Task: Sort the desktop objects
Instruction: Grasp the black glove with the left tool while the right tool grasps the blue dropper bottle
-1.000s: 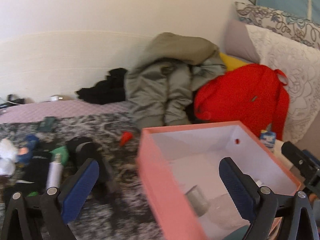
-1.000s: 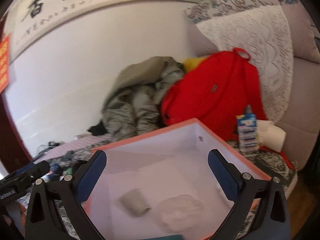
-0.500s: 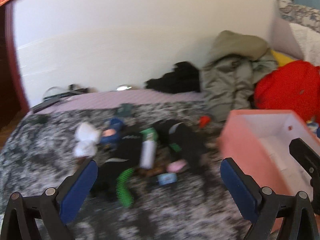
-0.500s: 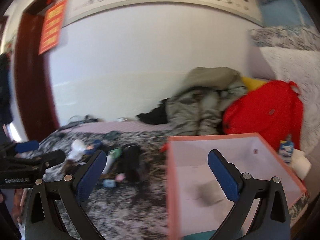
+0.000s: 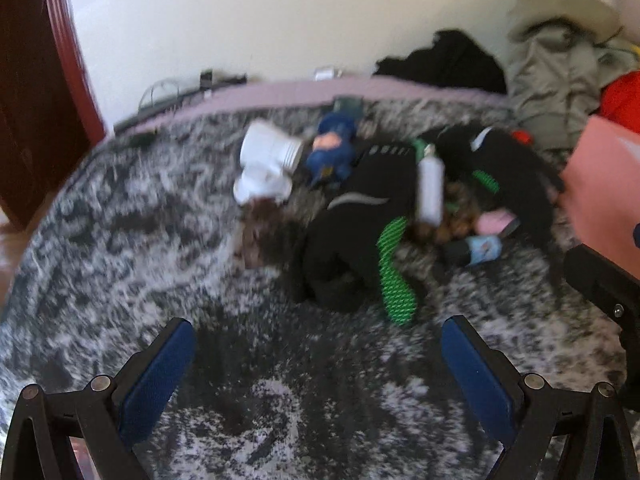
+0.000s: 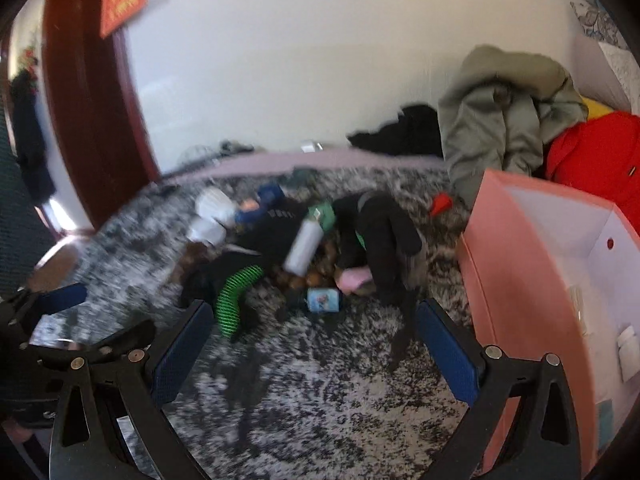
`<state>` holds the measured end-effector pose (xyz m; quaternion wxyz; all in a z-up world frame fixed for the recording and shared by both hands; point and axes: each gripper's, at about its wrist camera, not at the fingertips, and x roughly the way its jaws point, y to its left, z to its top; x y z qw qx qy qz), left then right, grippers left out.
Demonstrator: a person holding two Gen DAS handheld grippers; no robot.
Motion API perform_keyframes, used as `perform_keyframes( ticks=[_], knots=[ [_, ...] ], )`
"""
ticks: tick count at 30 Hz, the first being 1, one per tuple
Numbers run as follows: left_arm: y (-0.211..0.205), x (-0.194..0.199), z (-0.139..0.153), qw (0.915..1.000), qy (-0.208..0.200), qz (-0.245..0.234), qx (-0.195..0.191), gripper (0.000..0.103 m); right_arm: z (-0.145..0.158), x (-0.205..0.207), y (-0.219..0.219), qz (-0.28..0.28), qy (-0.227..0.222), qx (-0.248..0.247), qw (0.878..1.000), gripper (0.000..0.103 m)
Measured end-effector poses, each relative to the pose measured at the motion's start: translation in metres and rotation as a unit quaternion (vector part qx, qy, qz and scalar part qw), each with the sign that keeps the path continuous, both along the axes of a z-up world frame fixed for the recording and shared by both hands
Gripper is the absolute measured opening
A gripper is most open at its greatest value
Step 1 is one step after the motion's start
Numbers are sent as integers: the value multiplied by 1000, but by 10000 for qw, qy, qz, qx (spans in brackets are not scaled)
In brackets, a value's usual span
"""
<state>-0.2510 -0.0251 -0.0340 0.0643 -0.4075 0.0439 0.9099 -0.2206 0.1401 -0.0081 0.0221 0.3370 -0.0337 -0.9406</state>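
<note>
A heap of small objects lies on the grey mottled blanket [image 5: 120, 240]: black gloves with green stripes [image 5: 360, 240], a white bottle [image 5: 431, 188], a blue toy figure [image 5: 334, 150], white cups [image 5: 264, 164], a pink item [image 5: 494, 222] and a small blue-labelled bottle [image 5: 478, 250]. The pink box [image 6: 520, 280] stands to the right, with small items inside. My left gripper [image 5: 318, 364] is open, empty, short of the heap. My right gripper [image 6: 314, 344] is also open and empty, near the green-striped glove [image 6: 236, 292] and the small bottle [image 6: 322, 300].
A grey-green jacket [image 6: 500, 120], a red backpack [image 6: 596, 156] and black clothing [image 6: 404, 132] are piled along the white wall at the back right. A dark red door frame [image 6: 92, 120] stands at the left. My left gripper's frame [image 6: 52, 304] shows at the left of the right wrist view.
Both grippers swung left, away from over the pink box towards the heap of objects on the blanket. Both stayed open and empty.
</note>
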Motion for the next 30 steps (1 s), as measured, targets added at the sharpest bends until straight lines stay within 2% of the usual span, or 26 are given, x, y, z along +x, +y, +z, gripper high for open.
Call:
perform_keyframes(
  ticks=[5, 10, 14, 23, 25, 26, 27, 30],
  knots=[
    [7, -26, -32, 9994, -342, 15, 25, 101, -32, -31, 8, -150, -492, 90, 9986, 103],
    [17, -46, -48, 9980, -554, -87, 297, 101, -59, -55, 27, -244, -956, 25, 9951, 103],
    [26, -61, -57, 9976, -597, -112, 326, 101, -68, -65, 35, -237, -1112, -76, 9935, 103],
    [34, -96, -78, 9970, -682, 83, 358, 100, -86, -78, 26, 38, -1327, 223, 9909, 103],
    [34, -99, -78, 9977, -595, 49, 307, 75, -89, -80, 24, 87, -1345, 271, 9905, 103],
    [34, -99, -76, 9981, -562, 30, 235, 49, -91, -82, 22, 107, -1360, 267, 9903, 103],
    [33, -100, -74, 9983, -538, 22, 211, 32, -94, -84, 21, 126, -1375, 261, 9901, 103],
    [20, -97, -66, 9975, -517, 114, 478, 27, -100, -93, 13, 214, -1384, 264, 9898, 103]
  ],
)
